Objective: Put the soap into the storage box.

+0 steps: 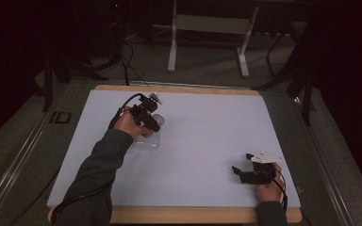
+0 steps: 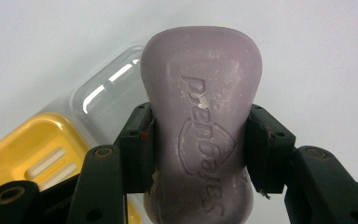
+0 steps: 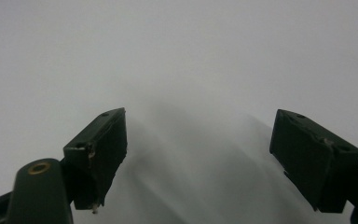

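Nearest the person, at the table's right front, the right hand (image 1: pixel 269 189) holds the right gripper (image 1: pixel 242 164) low over the white table sheet (image 1: pixel 207 136); in the right gripper view its jaws stand wide apart with nothing between them, bare sheet and soft shadow beyond, and the jaw bases are cut off at the bottom edge. Farther in and to the left, the left hand (image 1: pixel 125 123), reaching from a dark sleeve (image 1: pixel 96 174), carries the left gripper (image 1: pixel 153 123). In the left gripper view its jaws are closed against the two narrow sides of a pale purple soap bar (image 2: pixel 200 121), which stands lengthwise between them, embossed lettering facing the camera; the bar's lower end is cut off by the frame. Behind the bar, partly hidden by it and by the left jaw, lie a clear plastic lid (image 2: pixel 107 93) and a yellow soap tray (image 2: pixel 37 149) with slots in its floor, side by side on the sheet. In the high view the clear piece (image 1: pixel 147 141) is a faint outline just under the gripper, and the yellow tray is hard to make out there. Whether the bar touches the lid cannot be told. Beyond the table, a dim floor with cables (image 1: pixel 127 61) and a grey stand's legs (image 1: pixel 207 42).
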Demonstrator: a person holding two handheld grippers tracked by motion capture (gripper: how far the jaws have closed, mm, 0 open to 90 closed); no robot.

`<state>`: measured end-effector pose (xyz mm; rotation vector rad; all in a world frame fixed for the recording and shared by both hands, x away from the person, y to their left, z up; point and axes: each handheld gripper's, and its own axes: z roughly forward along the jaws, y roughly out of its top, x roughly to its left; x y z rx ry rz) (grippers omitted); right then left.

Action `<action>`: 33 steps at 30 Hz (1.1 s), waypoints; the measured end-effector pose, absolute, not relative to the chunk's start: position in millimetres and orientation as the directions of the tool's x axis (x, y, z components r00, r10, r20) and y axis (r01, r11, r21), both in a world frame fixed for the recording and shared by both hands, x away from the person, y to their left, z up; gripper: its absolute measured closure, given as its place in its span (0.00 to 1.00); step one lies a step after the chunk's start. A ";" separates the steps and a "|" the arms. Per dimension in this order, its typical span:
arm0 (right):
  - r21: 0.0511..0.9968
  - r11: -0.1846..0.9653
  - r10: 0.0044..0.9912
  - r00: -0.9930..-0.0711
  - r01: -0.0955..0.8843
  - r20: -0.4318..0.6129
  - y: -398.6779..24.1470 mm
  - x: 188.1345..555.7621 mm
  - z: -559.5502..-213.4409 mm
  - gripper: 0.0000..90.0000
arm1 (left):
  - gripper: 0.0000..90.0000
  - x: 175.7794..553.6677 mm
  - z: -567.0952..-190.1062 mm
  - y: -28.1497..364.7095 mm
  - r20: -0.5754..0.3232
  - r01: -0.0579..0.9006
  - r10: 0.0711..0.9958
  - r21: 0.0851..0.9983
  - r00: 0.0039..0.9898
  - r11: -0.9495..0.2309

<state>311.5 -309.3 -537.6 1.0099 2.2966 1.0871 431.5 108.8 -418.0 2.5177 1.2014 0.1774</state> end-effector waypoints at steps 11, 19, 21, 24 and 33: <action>0.787 0.435 0.753 -0.656 0.438 -0.051 -309.3 311.5 -537.6 0.21 | 0.55 434.9 -416.1 116.7 -0.032 0.742 0.786 0.354 0.618 -0.569; 0.783 0.444 0.751 -0.658 0.436 -0.059 -308.6 311.4 -537.7 0.20 | 0.55 437.2 -415.0 123.2 -0.030 0.755 0.799 0.350 0.601 -0.555; 0.782 0.444 0.752 -0.657 0.438 -0.059 -308.1 311.3 -537.8 0.21 | 0.55 438.1 -415.3 126.7 -0.031 0.759 0.803 0.347 0.596 -0.550; 0.782 0.444 0.751 -0.658 0.437 -0.059 -308.5 311.4 -537.7 0.21 | 0.55 439.2 -416.3 130.2 -0.035 0.767 0.810 0.347 0.586 -0.540; 0.783 0.443 0.751 -0.658 0.436 -0.059 -308.6 311.3 -537.7 0.21 | 0.55 442.2 -418.5 139.2 -0.038 0.784 0.827 0.344 0.562 -0.517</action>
